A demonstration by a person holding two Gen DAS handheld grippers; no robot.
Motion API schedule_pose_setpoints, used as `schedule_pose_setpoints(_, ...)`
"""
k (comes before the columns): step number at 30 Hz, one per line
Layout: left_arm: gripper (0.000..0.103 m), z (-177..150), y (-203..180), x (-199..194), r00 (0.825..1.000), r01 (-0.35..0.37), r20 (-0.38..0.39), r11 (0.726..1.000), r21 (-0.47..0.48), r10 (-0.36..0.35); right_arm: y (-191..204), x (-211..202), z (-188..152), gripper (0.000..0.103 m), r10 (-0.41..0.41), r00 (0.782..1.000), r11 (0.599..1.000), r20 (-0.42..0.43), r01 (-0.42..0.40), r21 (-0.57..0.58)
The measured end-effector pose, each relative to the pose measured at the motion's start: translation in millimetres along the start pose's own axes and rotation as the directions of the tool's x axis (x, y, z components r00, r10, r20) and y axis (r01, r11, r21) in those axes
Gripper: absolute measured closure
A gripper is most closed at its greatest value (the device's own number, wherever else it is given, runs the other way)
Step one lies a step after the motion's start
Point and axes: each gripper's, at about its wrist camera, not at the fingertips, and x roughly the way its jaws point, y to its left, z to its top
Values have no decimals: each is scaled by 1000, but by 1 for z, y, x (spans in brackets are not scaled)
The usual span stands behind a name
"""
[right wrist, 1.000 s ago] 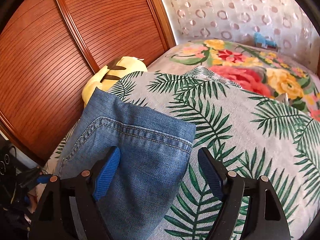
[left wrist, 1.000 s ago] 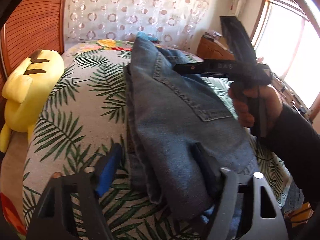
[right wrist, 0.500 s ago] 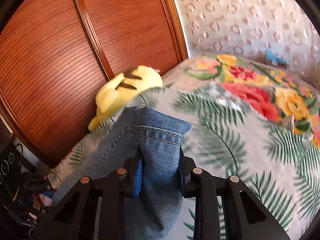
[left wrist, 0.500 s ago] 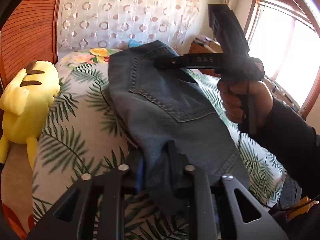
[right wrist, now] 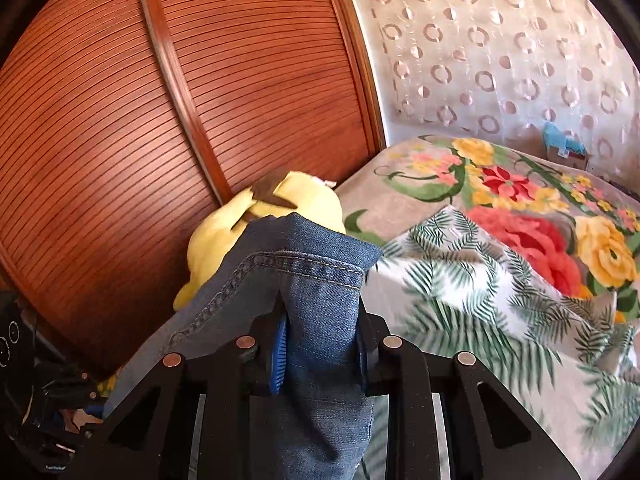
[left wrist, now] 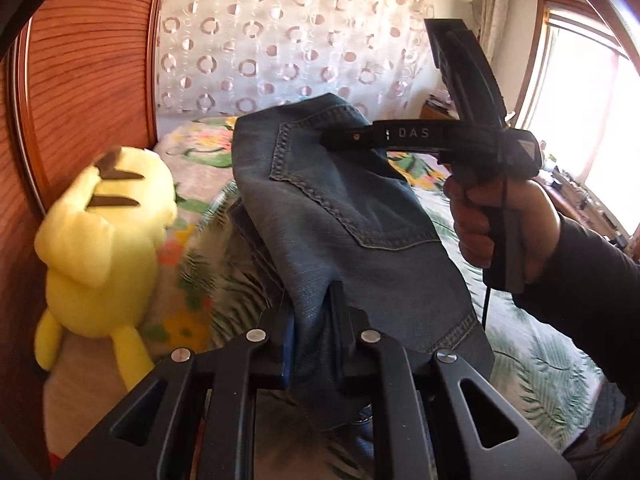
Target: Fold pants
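The blue denim pants (left wrist: pixel 344 220) hang lifted above the bed, back pocket showing. My left gripper (left wrist: pixel 314 332) is shut on a bunched fold of the pants at the near end. My right gripper (right wrist: pixel 320 344) is shut on the pants' stitched edge (right wrist: pixel 304 268). In the left wrist view the right gripper (left wrist: pixel 352 138) also shows, held by a hand (left wrist: pixel 500 228), clamped on the far top of the denim. The pants stretch between the two grippers.
A yellow plush toy (left wrist: pixel 108 240) lies at the left by the ribbed wooden headboard (right wrist: pixel 160 120). The bed has a palm-leaf sheet (right wrist: pixel 480 288) and a floral blanket (right wrist: pixel 528 208). A patterned curtain (left wrist: pixel 280 40) hangs behind; a window (left wrist: pixel 592 112) is at the right.
Both grippers shut on the pants, from open a second ago, and have lifted the denim up off the bed.
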Motion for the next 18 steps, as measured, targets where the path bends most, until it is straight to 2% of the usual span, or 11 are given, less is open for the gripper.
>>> schedule_pose_setpoints(7, 88, 28, 39, 34, 999, -34, -19, 999, -8, 34, -9, 64, 21, 76, -65, 998, 994, 25, 63, 89)
schedule_pose_setpoints(13, 88, 42, 50, 48, 999, -35, -18, 999, -15, 35, -17, 86, 25, 76, -102, 993, 989, 51, 96, 116)
schedule_pose_setpoints(16, 88, 41, 50, 53, 998, -41, -38, 999, -1, 41, -27, 94, 23, 70, -104, 994, 986, 13, 101, 135)
schedule_pose_setpoints(18, 88, 38, 50, 56, 998, -46, -50, 999, 5, 46, -32, 98, 23, 59, -108, 994, 987, -12, 109, 118)
